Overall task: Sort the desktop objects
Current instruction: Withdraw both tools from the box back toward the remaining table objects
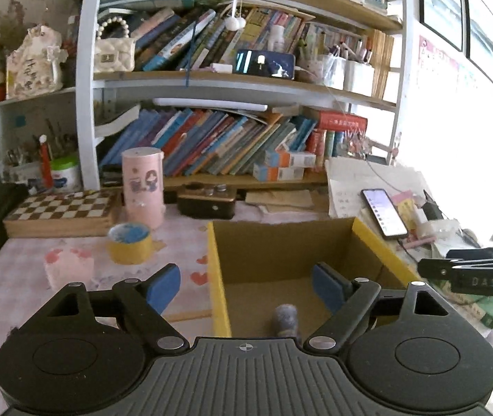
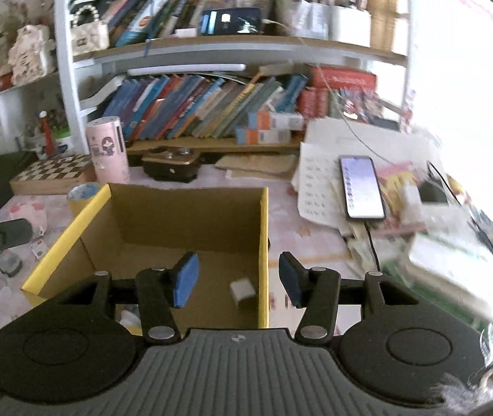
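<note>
Both the left gripper [image 1: 246, 289] and right gripper [image 2: 238, 282] hung open-fingered and empty over the cardboard box [image 2: 177, 215]; a small white block [image 2: 243, 293] lay inside, while the tape roll [image 1: 130, 242] at left-centre waited on the table [image 1: 21, 298].

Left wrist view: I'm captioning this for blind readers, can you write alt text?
An open left gripper hangs over a cardboard box with a small grey object inside, nothing between its blue pads. A tape roll, pink canister and crowded bookshelf lie beyond.
</note>
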Motion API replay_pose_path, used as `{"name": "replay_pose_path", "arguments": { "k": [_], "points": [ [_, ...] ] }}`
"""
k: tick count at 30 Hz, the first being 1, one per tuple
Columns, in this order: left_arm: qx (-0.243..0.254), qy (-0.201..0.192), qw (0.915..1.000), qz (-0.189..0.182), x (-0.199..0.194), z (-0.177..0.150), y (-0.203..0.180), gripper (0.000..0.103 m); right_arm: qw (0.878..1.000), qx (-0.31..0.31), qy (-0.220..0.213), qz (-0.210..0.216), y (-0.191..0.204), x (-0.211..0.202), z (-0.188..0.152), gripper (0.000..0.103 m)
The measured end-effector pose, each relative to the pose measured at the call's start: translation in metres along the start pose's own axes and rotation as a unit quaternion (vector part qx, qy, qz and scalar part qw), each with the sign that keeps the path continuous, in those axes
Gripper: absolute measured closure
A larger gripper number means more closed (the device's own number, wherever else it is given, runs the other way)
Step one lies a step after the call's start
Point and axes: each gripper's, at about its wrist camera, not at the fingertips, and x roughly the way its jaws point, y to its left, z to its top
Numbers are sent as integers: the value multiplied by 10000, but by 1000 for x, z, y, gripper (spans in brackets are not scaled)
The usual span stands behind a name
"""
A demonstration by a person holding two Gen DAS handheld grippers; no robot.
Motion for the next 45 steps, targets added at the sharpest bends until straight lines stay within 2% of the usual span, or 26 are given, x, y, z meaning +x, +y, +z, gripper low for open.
{"name": "replay_pose_path", "arguments": {
  "k": [8, 14, 26, 36, 45],
  "points": [
    [193, 214, 9996, 56, -22, -32, 20, 17, 9986, 446, 165, -228, 33, -22, -45, 54],
    [265, 403, 9988, 42, -40, -55, 37, 17, 9981, 468, 342, -215, 69, -37, -72, 54],
    [496, 730, 9961, 21, -82, -96, 75, 17, 9953, 631, 493, -552, 135, -64, -119, 52],
    [699, 930, 9932, -7, -109, -116, 99, 13, 9966, 385, 640, -349, 193, -82, -143, 46],
    [524, 988, 9936, 129, -127, -125, 129, 13, 9970, 275, 702, -175, 227, -88, -152, 46]
  ]
}}
